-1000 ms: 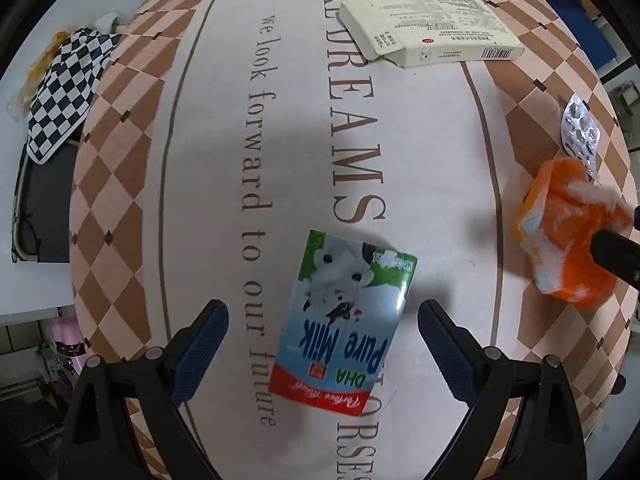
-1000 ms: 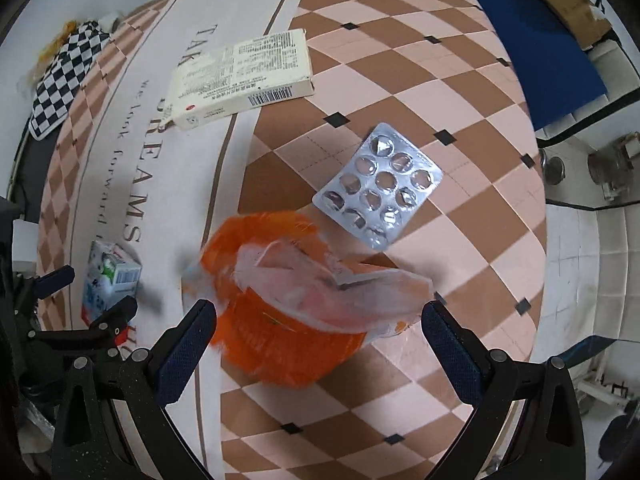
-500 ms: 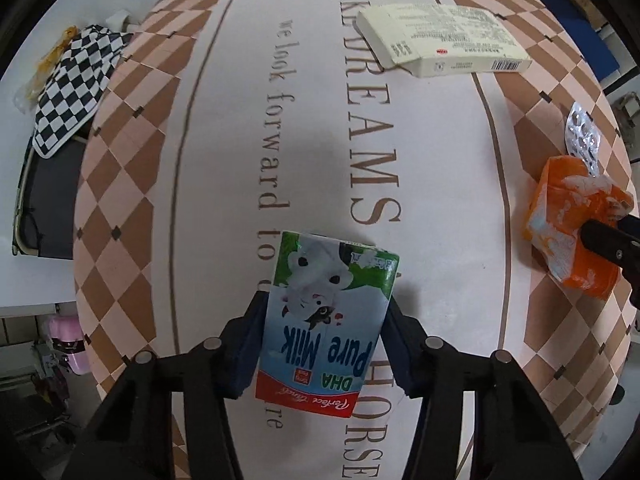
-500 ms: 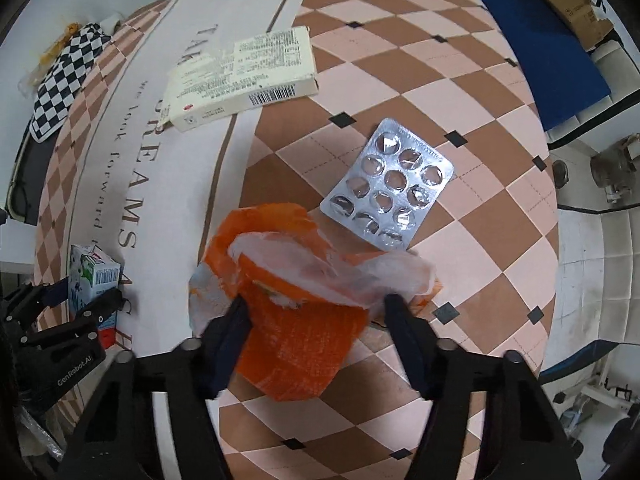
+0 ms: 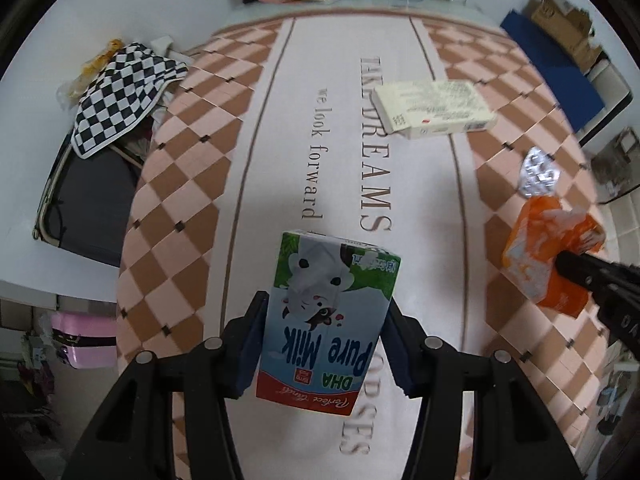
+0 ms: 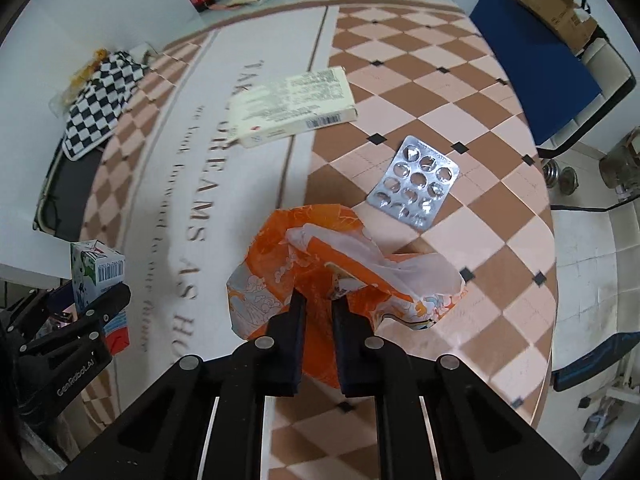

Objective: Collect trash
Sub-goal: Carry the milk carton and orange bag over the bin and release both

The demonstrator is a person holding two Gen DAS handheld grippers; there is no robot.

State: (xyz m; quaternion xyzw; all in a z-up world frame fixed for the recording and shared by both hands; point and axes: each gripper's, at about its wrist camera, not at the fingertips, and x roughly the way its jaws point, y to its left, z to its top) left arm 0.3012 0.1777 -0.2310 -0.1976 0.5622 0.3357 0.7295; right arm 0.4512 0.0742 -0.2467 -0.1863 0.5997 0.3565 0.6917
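Left gripper (image 5: 324,340): jaws clenched on the milk carton (image 5: 326,316), held above the surface (image 5: 264,152). Right gripper (image 6: 318,304): jaws clenched on the orange bag (image 6: 320,256). Only the right view resolves the blister pack (image 6: 414,182) just beyond the bag; the box (image 6: 292,106) lies farther off.

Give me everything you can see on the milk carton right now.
The milk carton is a small rectangular paperboard box, blue and green with a cartoon cow, "DHA Pure Milk" print and a red band at one end; a barcode shows on a side panel. It looks intact, not crushed. The left gripper is shut on it, a pad against each side face, and it appears to be held above the tablecloth.
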